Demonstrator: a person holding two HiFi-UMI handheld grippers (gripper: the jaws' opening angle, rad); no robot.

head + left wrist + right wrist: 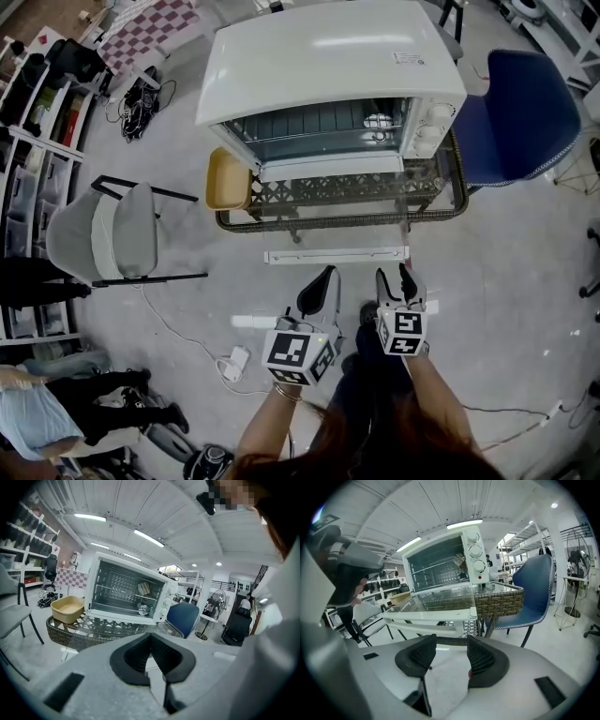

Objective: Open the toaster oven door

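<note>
**A:** Where is the toaster oven?

**B:** The toaster oven (328, 56) stands on the glass-topped wicker table (337, 222), towards its back edge, with 3 knobs (476, 551) at its right end. Its door (337, 254) is down and lies about level. The door's white front bar juts out past the table's front edge, and the racks inside are in plain view.

**A:** Anything inside it?

**B:** Something small and pale (144, 588) sits on the upper rack near the right side. I cannot tell what it is.

**A:** What else is on the table?

**B:** A yellowish tub (228, 178) at the left edge, just beside the oven. A blue chair (520, 112) stands off the table's right end and a grey chair (112, 234) off its left.

**A:** And the 2 grippers?

**B:** Both are held side by side in front of the table, apart from the door bar and pointing towards it. The left gripper (150, 635) has its tips pressed together on nothing. The right gripper (451, 641) stands wide, with only floor showing between its pads.
</note>
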